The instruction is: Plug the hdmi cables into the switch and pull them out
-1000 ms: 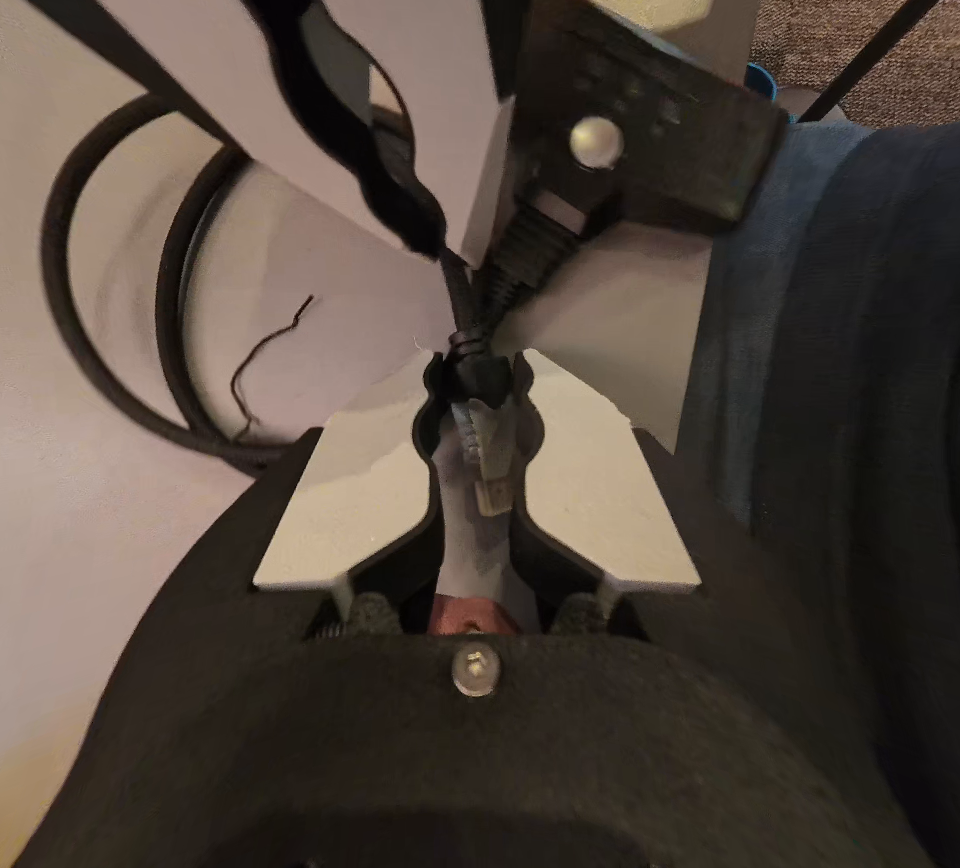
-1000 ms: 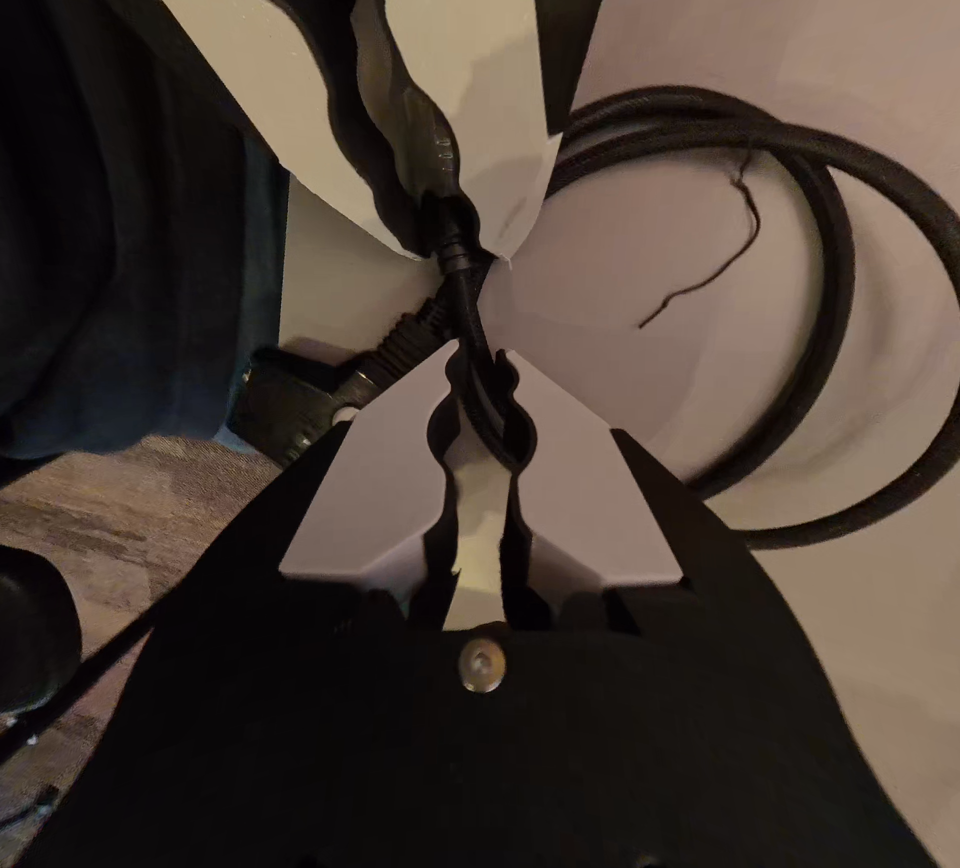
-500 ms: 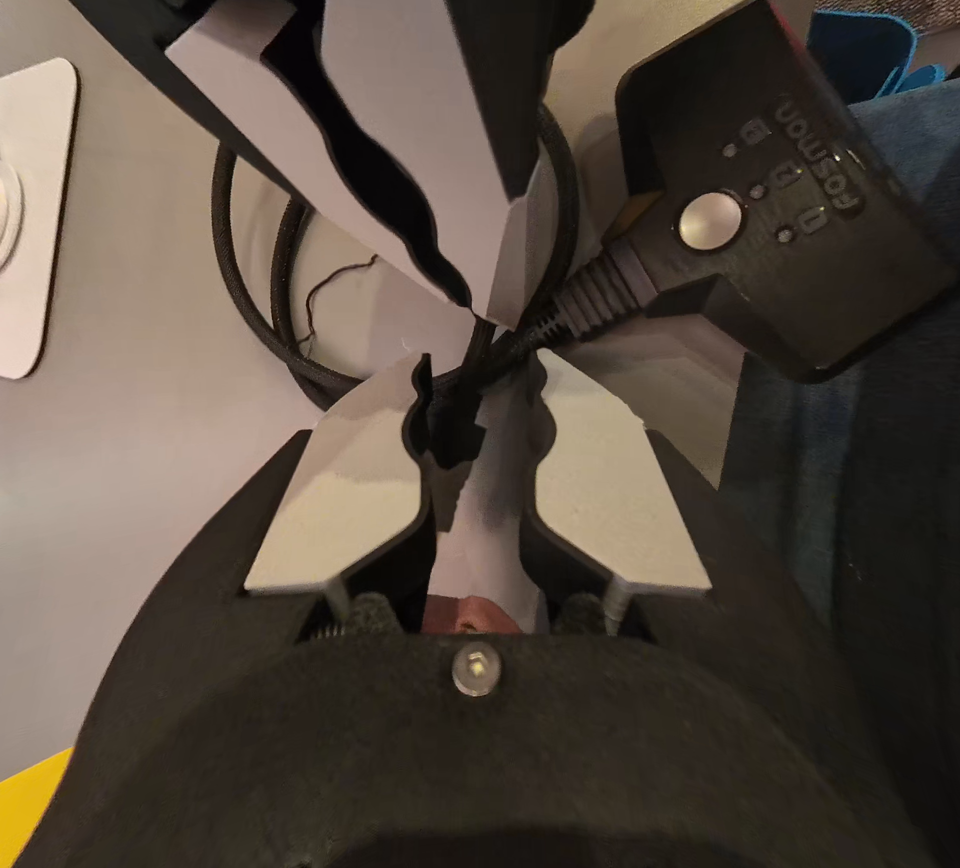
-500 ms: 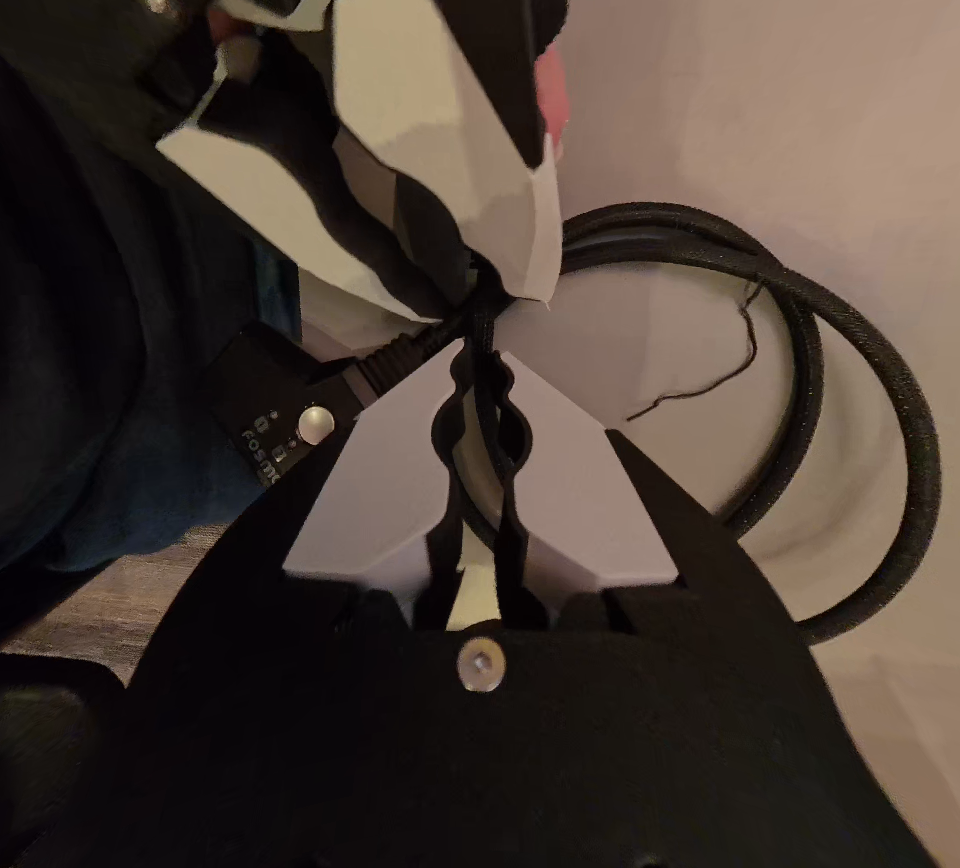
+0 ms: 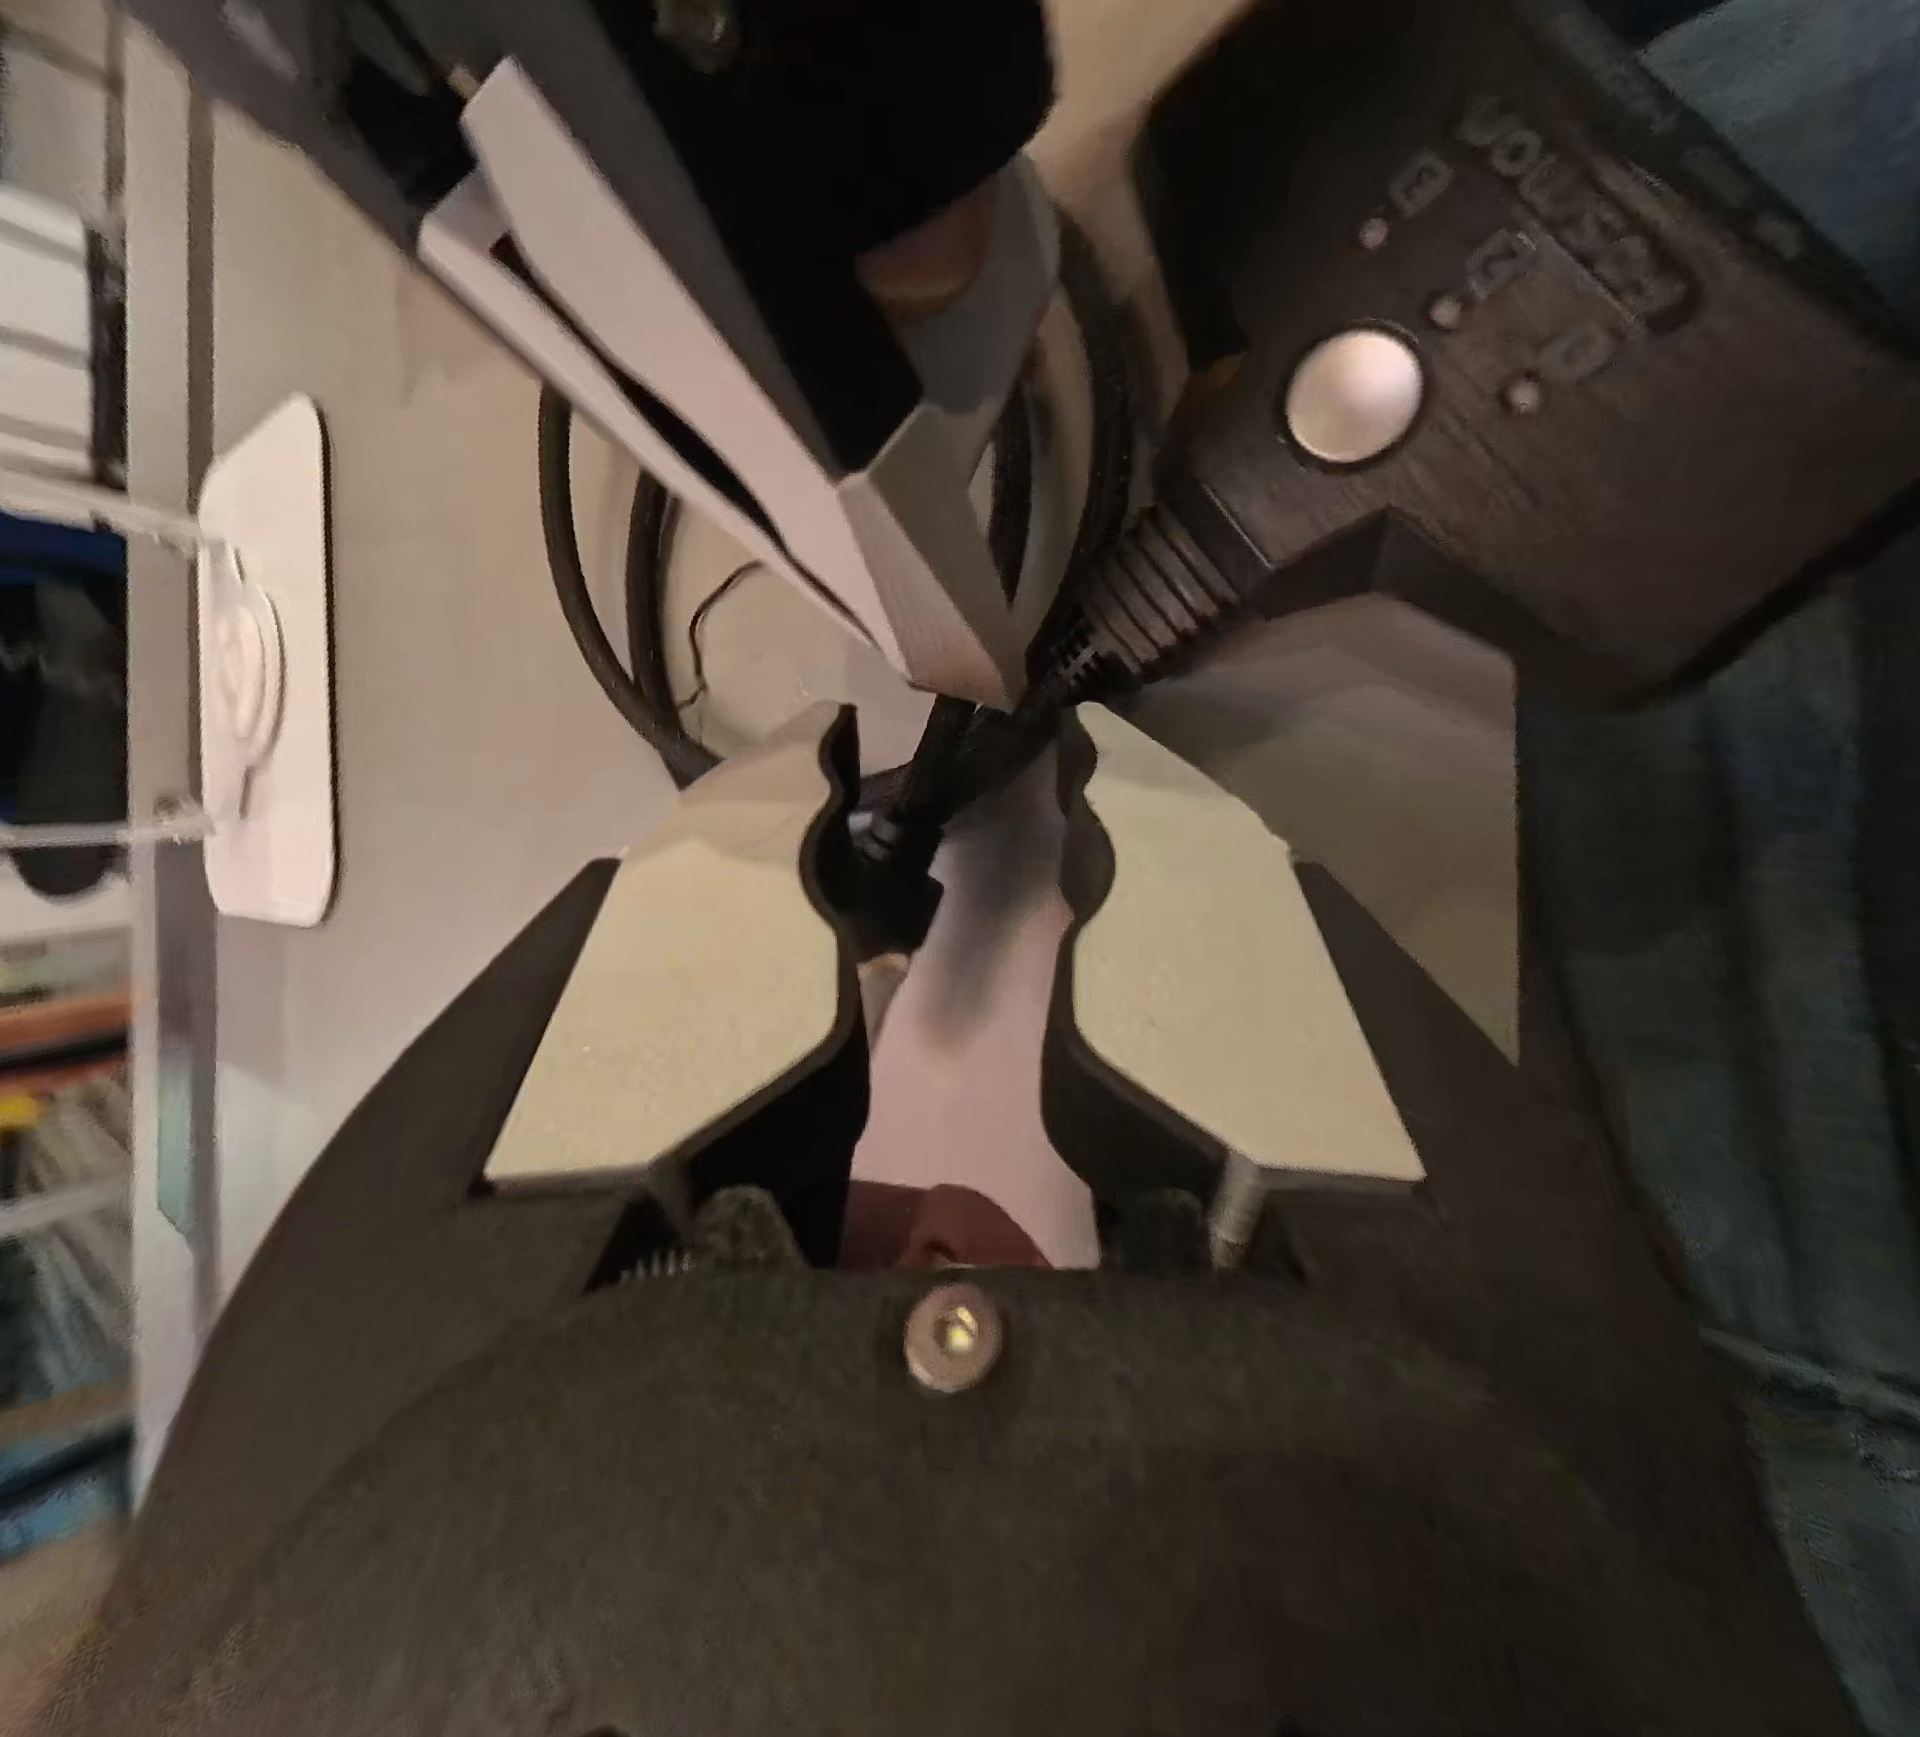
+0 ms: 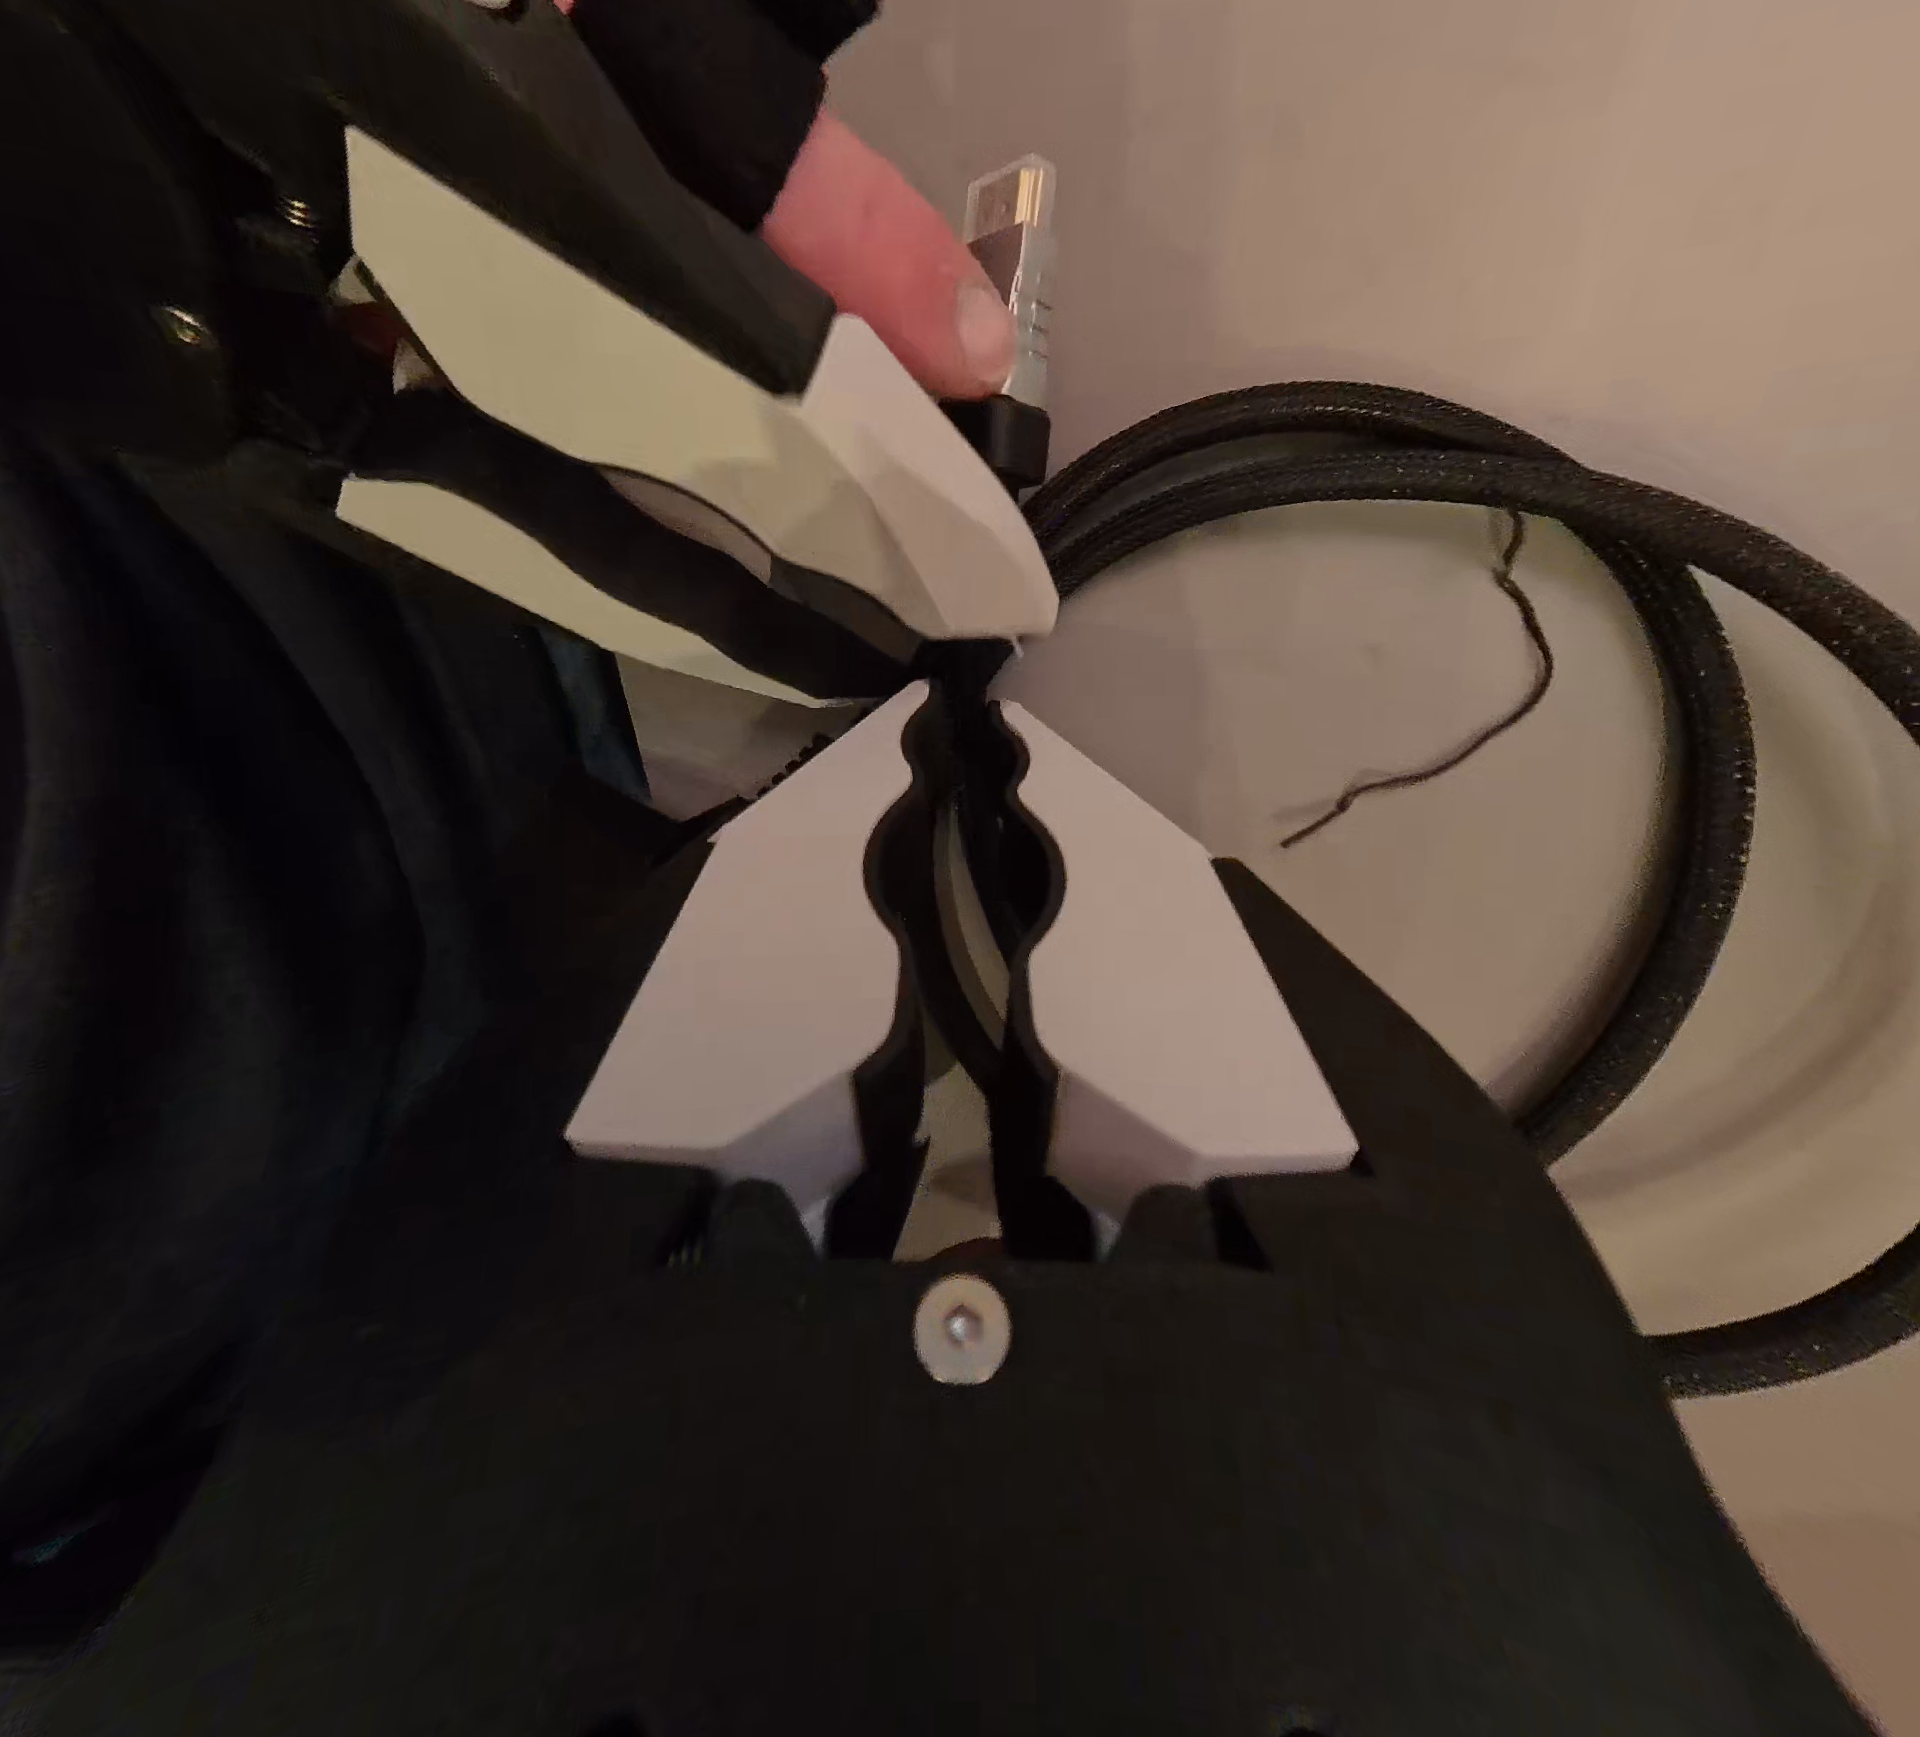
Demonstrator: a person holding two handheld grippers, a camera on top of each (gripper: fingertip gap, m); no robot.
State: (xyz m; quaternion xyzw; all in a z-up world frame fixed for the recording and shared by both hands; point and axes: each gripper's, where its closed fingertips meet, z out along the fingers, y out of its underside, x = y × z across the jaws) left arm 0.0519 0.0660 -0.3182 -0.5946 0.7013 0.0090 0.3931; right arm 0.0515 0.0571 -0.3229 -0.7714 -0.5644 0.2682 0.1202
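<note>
The black HDMI switch (image 5: 1507,316) with a silver button hangs at the upper right of the left wrist view, and its ribbed cable runs down to my fingertips. My left gripper (image 5: 956,742) is open, with a black cable (image 5: 914,814) lying loose against its left finger. My right gripper (image 6: 961,711) is shut on the black cable (image 6: 997,1012); it also reaches in from the top of the left wrist view (image 5: 956,669). A silver HDMI plug (image 6: 1013,285) sticks up beside my left gripper (image 6: 935,653), outside its jaws, with a person's finger (image 6: 914,274) against it.
A coil of black braided cable (image 6: 1704,752) with a loose thread (image 6: 1455,752) lies on the pale table (image 6: 1455,129); the coil also shows in the left wrist view (image 5: 582,586). A white square pad (image 5: 270,659) sits at the table's left. Blue cloth (image 5: 1714,960) lies along the right. My two grippers' fingertips are within a few centimetres of each other.
My left gripper has opened and let go of the HDMI plug it held a second ago. The switch now looks closer and more turned. My right gripper has stayed shut on the cable.
</note>
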